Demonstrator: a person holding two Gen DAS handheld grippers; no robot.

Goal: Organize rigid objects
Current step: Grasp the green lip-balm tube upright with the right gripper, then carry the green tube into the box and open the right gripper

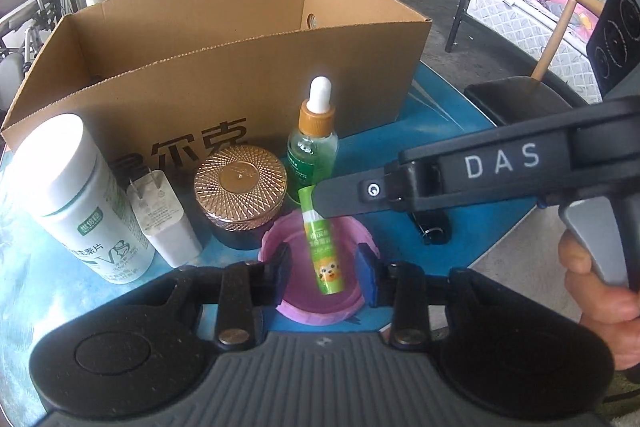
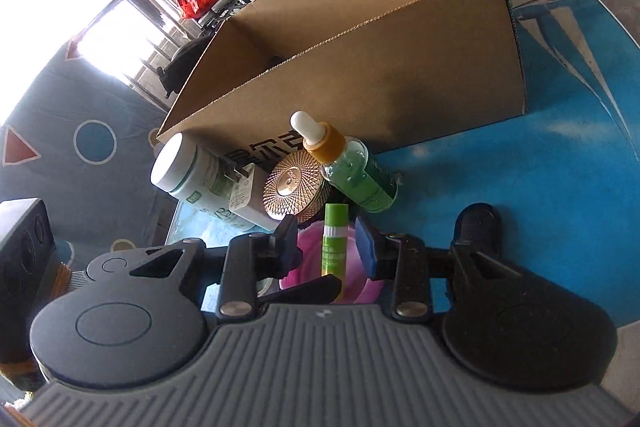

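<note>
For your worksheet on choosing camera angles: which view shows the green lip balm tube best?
The left wrist view. There the green lip balm tube is seen almost whole, printed label facing the camera, lying in the pink dish. In the right wrist view the tube is foreshortened and its lower end is hidden.

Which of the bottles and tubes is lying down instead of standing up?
The little green tube, lying in the pink dish. The white bottle and green dropper bottle stand upright.

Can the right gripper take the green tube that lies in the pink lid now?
Probably yes. The right gripper is open, its jaws on either side of the green tube in the pink lid, with nothing between them.
</note>
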